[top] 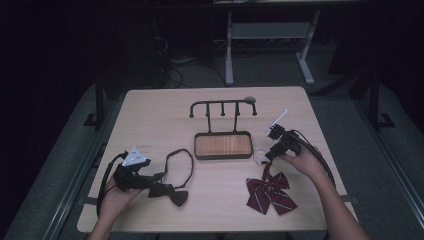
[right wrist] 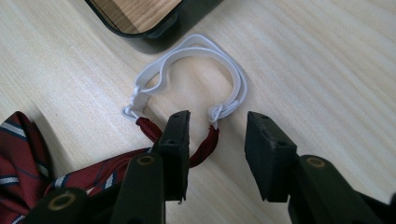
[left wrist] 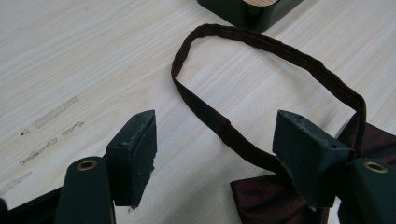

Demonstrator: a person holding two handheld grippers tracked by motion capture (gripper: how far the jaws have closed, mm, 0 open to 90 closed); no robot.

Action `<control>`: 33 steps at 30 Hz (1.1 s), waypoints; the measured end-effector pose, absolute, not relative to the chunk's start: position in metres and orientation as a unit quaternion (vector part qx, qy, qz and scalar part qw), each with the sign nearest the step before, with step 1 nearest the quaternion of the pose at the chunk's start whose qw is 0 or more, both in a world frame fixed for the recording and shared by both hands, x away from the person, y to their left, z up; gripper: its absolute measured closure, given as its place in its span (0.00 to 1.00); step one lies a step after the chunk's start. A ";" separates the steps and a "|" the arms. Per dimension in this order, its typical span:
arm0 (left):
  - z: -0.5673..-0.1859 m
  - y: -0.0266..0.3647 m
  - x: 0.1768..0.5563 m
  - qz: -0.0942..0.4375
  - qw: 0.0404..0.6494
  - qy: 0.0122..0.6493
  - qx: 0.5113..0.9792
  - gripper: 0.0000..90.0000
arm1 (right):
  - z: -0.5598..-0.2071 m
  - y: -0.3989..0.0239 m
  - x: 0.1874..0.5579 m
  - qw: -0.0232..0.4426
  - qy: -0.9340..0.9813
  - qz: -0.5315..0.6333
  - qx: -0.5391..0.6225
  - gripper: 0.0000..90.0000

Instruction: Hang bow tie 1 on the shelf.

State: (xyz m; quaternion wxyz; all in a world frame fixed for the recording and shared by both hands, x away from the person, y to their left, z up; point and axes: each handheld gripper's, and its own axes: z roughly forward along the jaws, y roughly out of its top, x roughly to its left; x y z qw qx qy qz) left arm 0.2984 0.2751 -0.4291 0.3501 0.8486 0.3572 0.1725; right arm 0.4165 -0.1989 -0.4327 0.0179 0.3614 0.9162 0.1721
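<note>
Setting: dim room, pale wooden worktop (top: 150, 115), desk frame on the floor beyond its far edge.
Rack: black hook stand with wood-lined tray (top: 222, 145), centre of worktop.
Right hand-held gripper (right wrist: 217, 140): jaws part-open, nothing clamped; white elastic loop (right wrist: 196, 51) and one red strap end (right wrist: 208, 142) lying between them.
Striped red bow tie (top: 270, 192): near the front edge, right of centre.
Left hand-held gripper (left wrist: 215, 149): jaws wide, empty, straddling the strap of the dark bow tie (top: 172, 192), near the front-left corner.
Step in hand, judged: seizing the elastic; best lowered until the pads meet the worktop, then closed over the knot.
Count: bow ties, two; racks, one; hand-held grippers, two.
</note>
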 end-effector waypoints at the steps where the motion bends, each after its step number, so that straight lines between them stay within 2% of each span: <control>1: -0.429 0.275 0.298 0.172 0.350 0.357 0.849 0.35 | -0.433 -0.199 0.417 0.017 0.916 0.172 0.361 0.67; 25: -0.430 0.275 0.299 0.172 0.345 0.353 0.853 0.35 | -0.440 -0.190 0.417 0.036 0.923 0.135 0.358 0.76; 33: -0.430 0.275 0.299 0.171 0.346 0.354 0.852 0.35 | -0.441 -0.189 0.416 0.043 0.924 0.127 0.359 0.85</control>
